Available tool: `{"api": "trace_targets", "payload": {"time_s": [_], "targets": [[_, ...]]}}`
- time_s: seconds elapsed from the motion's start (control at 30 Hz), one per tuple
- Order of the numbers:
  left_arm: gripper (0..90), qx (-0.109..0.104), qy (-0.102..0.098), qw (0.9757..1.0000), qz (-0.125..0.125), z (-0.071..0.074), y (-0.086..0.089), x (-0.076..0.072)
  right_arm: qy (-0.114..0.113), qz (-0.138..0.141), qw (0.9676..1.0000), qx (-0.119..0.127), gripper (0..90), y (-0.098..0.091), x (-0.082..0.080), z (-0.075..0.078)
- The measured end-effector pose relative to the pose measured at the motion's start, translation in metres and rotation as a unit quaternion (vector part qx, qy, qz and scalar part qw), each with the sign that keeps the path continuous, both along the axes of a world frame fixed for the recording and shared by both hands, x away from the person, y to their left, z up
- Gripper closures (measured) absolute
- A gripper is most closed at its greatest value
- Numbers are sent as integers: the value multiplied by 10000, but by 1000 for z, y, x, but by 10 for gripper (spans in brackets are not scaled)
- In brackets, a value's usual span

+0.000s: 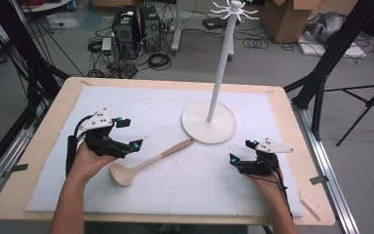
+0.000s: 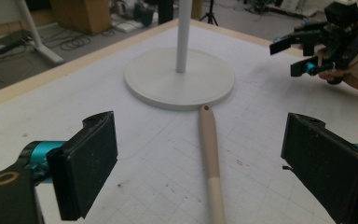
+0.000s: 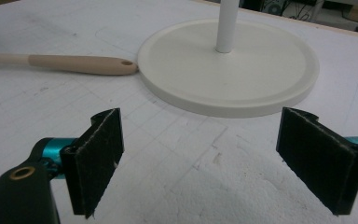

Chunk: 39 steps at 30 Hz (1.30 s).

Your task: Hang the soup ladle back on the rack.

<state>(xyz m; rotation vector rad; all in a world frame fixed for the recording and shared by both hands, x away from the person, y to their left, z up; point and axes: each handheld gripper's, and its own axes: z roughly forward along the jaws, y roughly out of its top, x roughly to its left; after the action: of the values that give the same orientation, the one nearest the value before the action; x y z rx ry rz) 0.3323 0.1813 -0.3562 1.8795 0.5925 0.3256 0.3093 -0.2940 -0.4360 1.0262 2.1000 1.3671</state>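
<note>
A pale ladle (image 1: 146,164) lies on the white mat, bowl toward the near left. Its wooden handle (image 2: 210,149) (image 3: 81,64) ends, with a small hole, against the round base (image 1: 209,124) (image 2: 179,79) (image 3: 228,70) of a white stand with a tall pole (image 1: 223,58) and hooks on top. My left gripper (image 1: 129,134) (image 2: 200,172) is open just left of the ladle, its jaws wide on either side of the handle. My right gripper (image 1: 242,151) (image 3: 219,158) is open and empty near the base's right front; it also shows far right in the left gripper view (image 2: 298,56).
The white gridded mat (image 1: 165,195) covers a wooden table (image 1: 44,141). Black tripod legs stand at both sides of the table. Computers, cables and cardboard boxes sit on the floor beyond.
</note>
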Motion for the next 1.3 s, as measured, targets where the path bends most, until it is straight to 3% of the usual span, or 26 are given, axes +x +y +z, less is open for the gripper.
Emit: {"api": "trace_targets", "payload": {"time_s": [0.1, 0.2, 0.23, 0.3, 0.33, 0.43, 0.47, 0.5, 0.53, 0.57, 0.6, 0.63, 0.87, 0.9, 1.0, 1.03, 1.07, 1.17, 1.23, 1.3], "targets": [[111, 96, 97, 9999, -85, -2, -9, 3, -6, 3, 10000, -6, 139, 0, 0, 0], [115, 602, 336, 9974, -198, -10, -27, 11, -21, 3, 10000, -1, 139, -1, 1, 0], [116, 602, 336, 9974, -198, -10, -27, 11, -21, -4, 10000, 3, 139, -1, 1, 0], [117, 814, 452, 9953, -255, -15, -36, 15, -27, 4, 10000, 5, 139, -1, 1, 0], [119, 1012, 533, 9929, -331, -19, -44, 19, -21, 7, 10000, 7, 139, -1, 1, 0], [135, 1150, 642, 9906, -377, -23, -51, 22, -32, 2, 10000, -16, 139, 0, 1, -1], [145, 1310, 770, 9874, -445, -27, -57, 25, -33, 7, 10000, -18, 139, 0, 1, -1], [149, 1310, 770, 9874, -445, -27, -57, 25, -24, 7, 10000, -12, 139, 0, 1, -1], [152, 1403, 816, 9856, -478, -30, -60, 27, -22, 11, 10000, -11, 139, 0, 1, -1], [155, 1543, 871, 9830, -479, -32, -63, 29, -27, 13, 10000, -5, 139, -1, 1, -1], [157, 1784, 933, 9782, -511, -36, -68, 31, -21, 11, 10000, 6, 139, -1, 1, -1], [159, 1784, 933, 9782, -511, -36, -68, 31, -21, 11, 10000, 6, 139, -1, 1, -1], [187, 2192, 1229, 9654, -692, -48, -81, 36, -19, -9, 10000, 33, 139, -1, 1, 0], [192, 2305, 1258, 9622, -729, -50, -81, 38, -21, -7, 10000, 31, 139, -1, 1, 0], [222, 2348, 1287, 9606, -747, -53, -82, 39, -26, 6, 10000, 27, 139, -1, 2, 0], [231, 2426, 1368, 9574, -762, -56, -83, 41, -25, 5, 10000, 16, 139, -1, 2, 0], [236, 2426, 1368, 9574, -762, -56, -83, 41, -3, 0, 10000, 20, 139, -1, 1, 0], [266, 2645, 1472, 9495, -832, -63, -86, 42, -29, 6, 10000, 15, 140, -2, 2, 0], [277, 2672, 1481, 9485, -834, -63, -87, 42, -20, -2, 10000, 33, 139, -2, 2, 0], [289, 2723, 1528, 9461, -856, -65, -88, 42, -20, -1, 10000, 34, 140, -2, 2, 0]]}}
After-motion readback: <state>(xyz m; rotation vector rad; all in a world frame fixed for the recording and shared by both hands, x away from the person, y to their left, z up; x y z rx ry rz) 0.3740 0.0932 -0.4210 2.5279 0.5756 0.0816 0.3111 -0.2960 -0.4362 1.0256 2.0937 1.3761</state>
